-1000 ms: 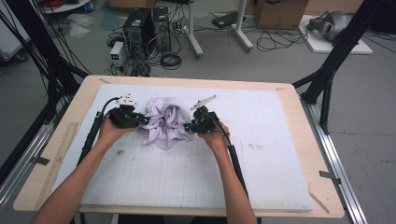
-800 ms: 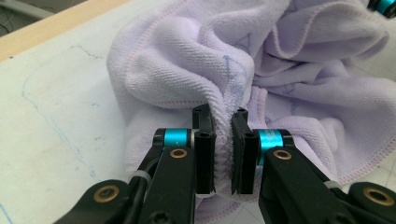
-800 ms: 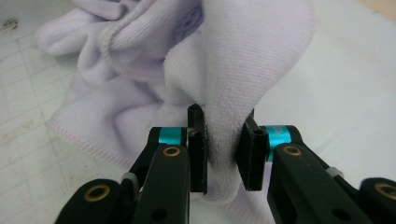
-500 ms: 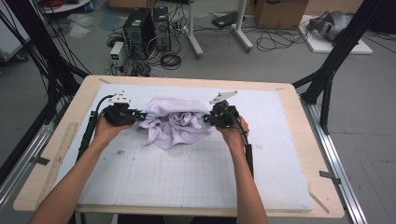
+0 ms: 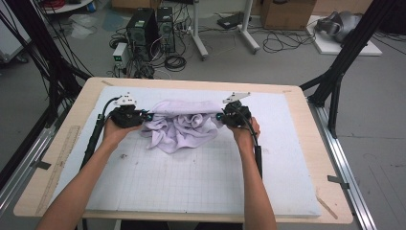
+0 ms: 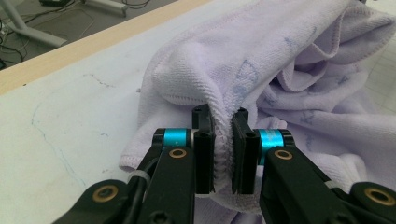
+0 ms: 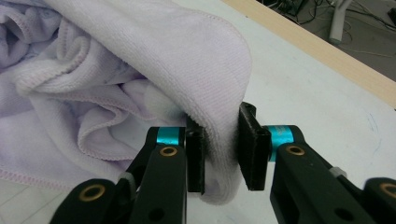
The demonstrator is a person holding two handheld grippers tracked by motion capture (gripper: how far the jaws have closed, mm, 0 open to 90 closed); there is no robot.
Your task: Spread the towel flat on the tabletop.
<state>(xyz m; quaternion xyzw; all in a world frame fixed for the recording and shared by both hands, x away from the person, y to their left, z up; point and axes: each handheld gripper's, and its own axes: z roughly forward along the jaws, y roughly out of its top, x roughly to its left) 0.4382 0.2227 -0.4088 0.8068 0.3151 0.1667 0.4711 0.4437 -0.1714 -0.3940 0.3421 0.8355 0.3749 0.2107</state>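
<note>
From the high view, the left gripper (image 5: 143, 116) and right gripper (image 5: 221, 116) are stretching a lilac towel (image 5: 179, 127) along the far side of the table (image 5: 62, 143); its middle is lying bunched, so spreading has barely begun.

In the left gripper view, the jaws are clenching a hemmed edge.

In the right gripper view, the jaws, just opening a little, are pinching a thick fold.

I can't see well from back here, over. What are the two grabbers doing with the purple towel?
Left gripper shut on towel edge. Right gripper pinching the other end, jaws just eased wider. Towel stretched between them, middle bunched on the table. Nothing in the way.
</note>
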